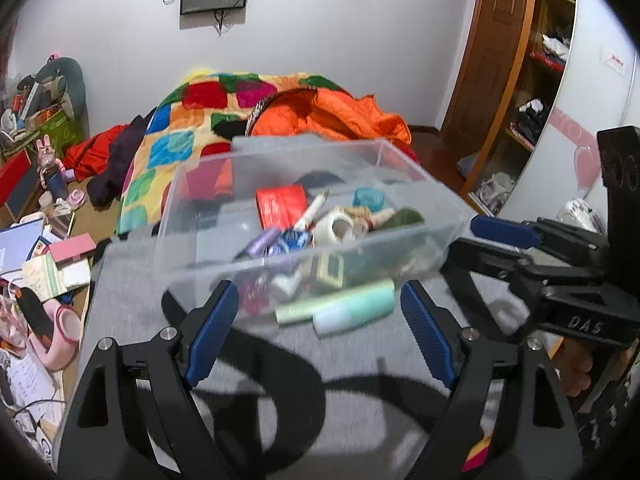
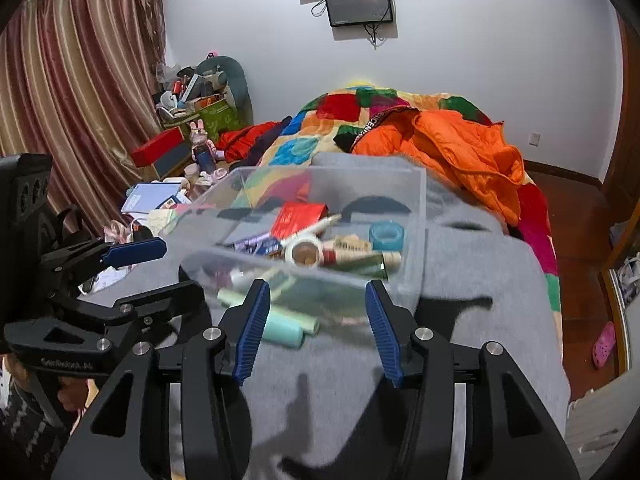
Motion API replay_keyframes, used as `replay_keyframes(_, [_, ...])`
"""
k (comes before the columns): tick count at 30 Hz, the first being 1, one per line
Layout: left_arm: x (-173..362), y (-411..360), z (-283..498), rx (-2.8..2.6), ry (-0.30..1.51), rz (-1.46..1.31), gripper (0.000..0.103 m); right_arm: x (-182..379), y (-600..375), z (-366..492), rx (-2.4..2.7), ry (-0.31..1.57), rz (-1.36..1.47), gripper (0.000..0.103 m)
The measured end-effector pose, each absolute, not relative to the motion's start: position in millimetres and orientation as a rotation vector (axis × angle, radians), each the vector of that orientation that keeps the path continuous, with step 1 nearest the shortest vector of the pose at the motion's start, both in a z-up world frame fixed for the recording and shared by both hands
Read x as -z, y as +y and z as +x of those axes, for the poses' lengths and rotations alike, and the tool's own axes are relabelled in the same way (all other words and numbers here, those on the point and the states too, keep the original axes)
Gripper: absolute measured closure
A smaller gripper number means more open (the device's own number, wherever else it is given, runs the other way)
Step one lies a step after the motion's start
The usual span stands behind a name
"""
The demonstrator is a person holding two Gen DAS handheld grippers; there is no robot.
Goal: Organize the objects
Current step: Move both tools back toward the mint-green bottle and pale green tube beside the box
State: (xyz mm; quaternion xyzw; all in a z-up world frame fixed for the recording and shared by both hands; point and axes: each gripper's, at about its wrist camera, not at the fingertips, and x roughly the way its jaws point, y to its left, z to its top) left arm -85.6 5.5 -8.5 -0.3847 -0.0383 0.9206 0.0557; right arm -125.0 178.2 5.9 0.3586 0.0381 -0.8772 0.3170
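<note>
A clear plastic box (image 1: 188,200) (image 2: 418,216) stands on a grey blanket (image 1: 132,292) (image 2: 480,280). It holds a red packet (image 1: 282,202) (image 2: 298,216), a white tape roll (image 1: 334,226) (image 2: 306,250), a blue tape roll (image 2: 386,234) and several tubes. Mint-green tubes (image 1: 340,306) (image 2: 280,326) lie at the foot of its near wall; whether inside or outside is too blurred to tell. My left gripper (image 1: 318,286) (image 2: 168,270) is wide open just short of that wall and holds nothing. My right gripper (image 2: 315,285) (image 1: 480,240) is also open and not holding anything, beside the left one.
The blanket covers the end of a bed with a patchwork quilt (image 1: 176,140) and an orange jacket (image 2: 460,148). A cluttered low table (image 1: 48,248) with books and bottles is to the left. An open wardrobe (image 1: 536,92) stands to the right. A pink slipper (image 2: 604,344) lies on the wooden floor.
</note>
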Motion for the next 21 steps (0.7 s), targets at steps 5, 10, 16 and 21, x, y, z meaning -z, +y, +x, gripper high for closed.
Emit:
replay_keyframes(5, [32,5,-80,-2.751,-0.129,-1.259,0.019,11,184,-114,2.285,0.128,0.993,0.057])
replay_keyframes(10, [57,8,-80,-2.692,-0.136,-1.352,0.019,41,183,-116,2.197,0.094,1.115,0.057])
replay_keyframes(16, [66,-2,-78,-2.707,-0.157,-1.38,0.019,46,165,-131,2.119,0.018,1.155,0.057])
replay_keyframes(21, [65,-12,-72,-2.733,-0.157,-1.381,0.019,55,137,-140,2.083,0.049,1.193,0.057])
